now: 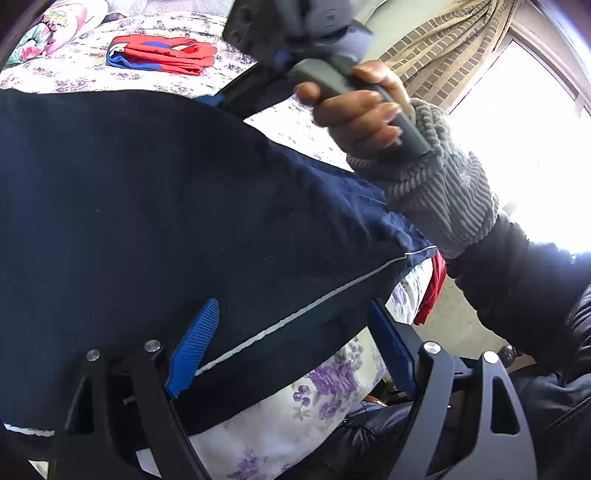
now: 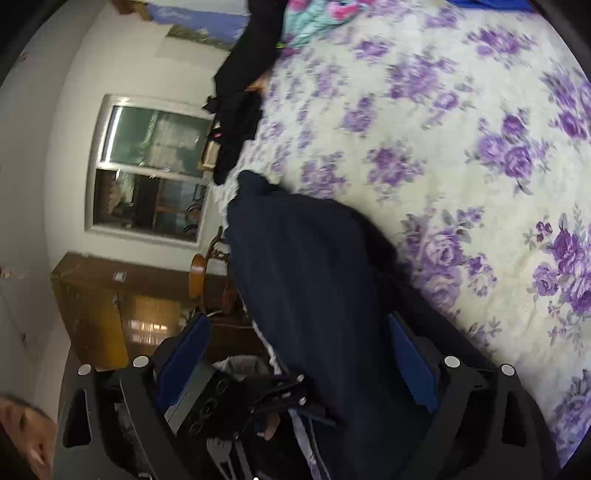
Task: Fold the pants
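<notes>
Dark navy pants (image 1: pixel 140 206) with a thin grey side stripe lie over a floral bedsheet (image 1: pixel 295 398). My left gripper (image 1: pixel 291 343) is wide open, its blue fingers (image 1: pixel 194 347) spread, with the striped pants edge lying between them. The right gripper's body (image 1: pixel 295 33) shows at the top of the left wrist view, held by a hand in a grey cuff. In the right wrist view, the pants (image 2: pixel 314 280) pass between the wide-set blue fingers (image 2: pixel 410 362) of my right gripper (image 2: pixel 295 354); whether they pinch the cloth is unclear.
A folded red and blue garment (image 1: pixel 162 55) lies at the far side of the bed. Black clothes (image 2: pixel 240 110) lie at the bed's edge. A wooden cabinet (image 2: pixel 107 306) and window (image 2: pixel 147 166) are beyond the bed. A bright window and curtain (image 1: pixel 454 40) are to the right.
</notes>
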Tool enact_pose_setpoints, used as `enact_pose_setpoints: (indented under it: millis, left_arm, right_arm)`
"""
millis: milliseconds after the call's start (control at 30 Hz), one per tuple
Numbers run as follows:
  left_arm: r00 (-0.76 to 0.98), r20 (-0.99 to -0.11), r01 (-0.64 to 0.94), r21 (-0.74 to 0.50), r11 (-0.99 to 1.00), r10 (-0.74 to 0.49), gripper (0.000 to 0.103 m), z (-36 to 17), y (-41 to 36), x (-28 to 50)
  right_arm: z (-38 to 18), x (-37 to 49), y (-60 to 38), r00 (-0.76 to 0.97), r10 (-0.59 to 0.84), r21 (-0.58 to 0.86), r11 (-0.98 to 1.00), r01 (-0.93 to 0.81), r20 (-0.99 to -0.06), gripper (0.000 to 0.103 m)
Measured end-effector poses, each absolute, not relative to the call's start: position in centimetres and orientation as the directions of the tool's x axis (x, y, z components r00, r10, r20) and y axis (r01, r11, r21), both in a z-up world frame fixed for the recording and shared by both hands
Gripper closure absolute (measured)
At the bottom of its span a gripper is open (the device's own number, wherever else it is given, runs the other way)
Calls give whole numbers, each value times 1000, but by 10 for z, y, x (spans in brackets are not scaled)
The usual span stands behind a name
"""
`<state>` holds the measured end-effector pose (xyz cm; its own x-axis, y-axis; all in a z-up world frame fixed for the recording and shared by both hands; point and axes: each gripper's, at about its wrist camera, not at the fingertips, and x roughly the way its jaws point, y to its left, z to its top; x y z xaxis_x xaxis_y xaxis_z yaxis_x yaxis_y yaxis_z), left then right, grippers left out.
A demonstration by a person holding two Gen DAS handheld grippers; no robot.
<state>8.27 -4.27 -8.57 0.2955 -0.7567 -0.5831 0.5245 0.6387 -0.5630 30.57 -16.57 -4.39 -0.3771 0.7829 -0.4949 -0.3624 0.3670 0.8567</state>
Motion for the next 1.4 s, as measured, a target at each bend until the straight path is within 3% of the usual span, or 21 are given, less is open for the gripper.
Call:
enact_pose_setpoints:
  millis: [267,533,800,1200,1300,1400]
  left_arm:
    - [293,-578,541,-557,630,-762,19,-87,-44,84]
    - [292,-576,548,-553,627,-763,19,-84,-46,83]
    - [297,-561,565,-549,616,-773,18,-85,-46,82]
    - [298,-557,579,-539,611,-775,15,-87,-47,81]
    - [302,-562,581,-532,616,-770,14,-86,-49,80]
    - [306,-566,578,-528,622,-765,14,-85,-51,79]
  right_arm:
    - [-56,299,-155,-431,729,841,391,-375,-531,3]
    - [-69,348,-144,-205,879,894,385,-231,-431,3]
    - [-50,313,-182,-309,732,785,493,-374,-607,3]
    - [-44,259,-173,-387,659,755,469,-459,-645,3]
    - [-61,284,-156,-376,738,821,433,-372,-560,3]
    - [-75,312,-141,-377,841,919,318,-235,-387,3]
